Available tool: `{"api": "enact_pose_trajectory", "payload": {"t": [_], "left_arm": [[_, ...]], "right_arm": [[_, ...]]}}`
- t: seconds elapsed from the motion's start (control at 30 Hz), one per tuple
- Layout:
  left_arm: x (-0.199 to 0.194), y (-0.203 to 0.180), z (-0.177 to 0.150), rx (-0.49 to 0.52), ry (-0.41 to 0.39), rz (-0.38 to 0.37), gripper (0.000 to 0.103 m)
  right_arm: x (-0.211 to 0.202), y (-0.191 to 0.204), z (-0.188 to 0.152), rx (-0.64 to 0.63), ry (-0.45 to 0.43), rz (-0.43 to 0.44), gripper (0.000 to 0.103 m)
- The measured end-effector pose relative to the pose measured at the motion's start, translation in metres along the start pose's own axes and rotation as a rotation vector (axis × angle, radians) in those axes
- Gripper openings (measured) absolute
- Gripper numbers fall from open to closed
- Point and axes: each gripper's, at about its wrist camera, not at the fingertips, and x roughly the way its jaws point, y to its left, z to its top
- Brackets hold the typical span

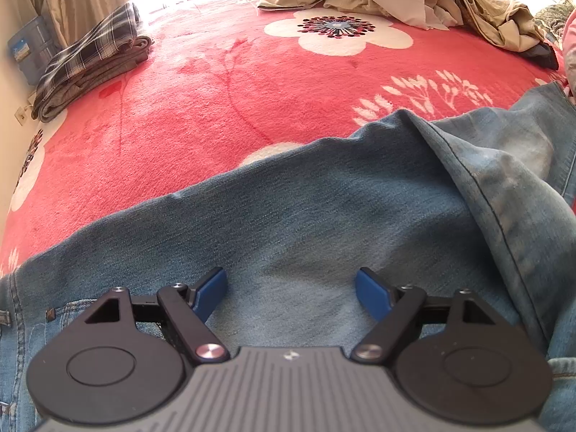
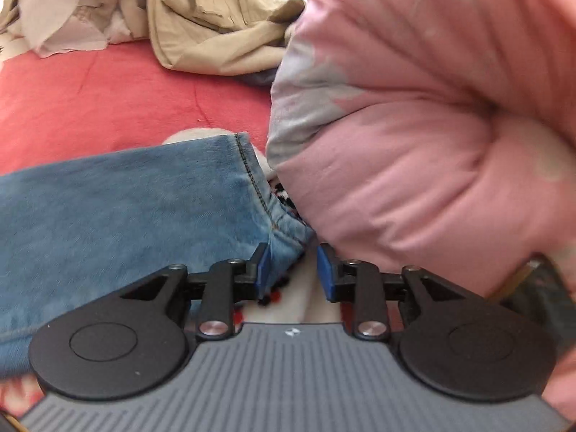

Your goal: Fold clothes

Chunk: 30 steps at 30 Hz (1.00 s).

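The left gripper (image 1: 291, 293) hovers wide open and empty over the jeans (image 1: 324, 208), spread flat across the bed's near edge (image 1: 162, 126), likely for folding. Rightward, the right gripper (image 2: 292, 273), narrowly parted, flanks the leg hem (image 2: 284, 241) without pinching it, beside a pink quilt (image 2: 414, 144).

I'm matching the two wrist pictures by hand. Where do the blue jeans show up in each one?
Left wrist view: the jeans fill the lower half, under the wide-open left gripper.
Right wrist view: one leg's hem end lies at lower left, its corner beside the right gripper.
Shared landmark: the beige garment pile on the red floral blanket.
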Motion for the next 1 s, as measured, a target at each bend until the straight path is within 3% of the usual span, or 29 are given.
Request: {"api": "enact_pose_trajectory", "payload": {"t": [0.1,0.13,0.2,0.33,0.43,0.5,0.6,0.7,0.83,1.0], "left_arm": [[0.0,0.0,0.0,0.0,-0.001,-0.002,0.081],[-0.001,0.0,0.0,0.0,-0.001,-0.001,0.081],[-0.001,0.001,0.0,0.001,-0.002,-0.002,0.082],[-0.002,0.001,0.001,0.002,-0.003,-0.001,0.082],[-0.003,0.001,0.001,-0.001,-0.005,0.002,0.082],[-0.003,0.001,0.001,-0.004,-0.007,0.005,0.082],[-0.003,0.001,0.001,-0.007,-0.01,0.006,0.082],[-0.003,0.002,0.001,-0.007,-0.01,0.005,0.082],[-0.003,0.002,0.0,-0.006,-0.011,0.003,0.082],[-0.003,0.002,0.0,-0.005,-0.012,0.001,0.082]], "right_arm": [[-0.039,0.005,-0.006,-0.065,-0.114,0.031,0.038],[-0.053,0.008,-0.005,-0.078,-0.165,0.082,0.039],[-0.075,0.017,0.005,-0.11,-0.244,0.309,0.041],[-0.084,0.063,0.037,-0.278,-0.26,0.804,0.045],[-0.085,0.107,0.054,-0.443,-0.182,1.056,0.045],[-0.079,0.131,0.062,-0.527,-0.091,1.165,0.045],[-0.075,0.159,0.064,-0.624,0.015,1.238,0.044],[-0.073,0.178,0.058,-0.718,0.058,1.232,0.042],[-0.081,0.187,0.05,-0.819,0.044,1.227,0.034],[-0.095,0.189,0.042,-0.968,-0.015,1.199,0.01]]}}
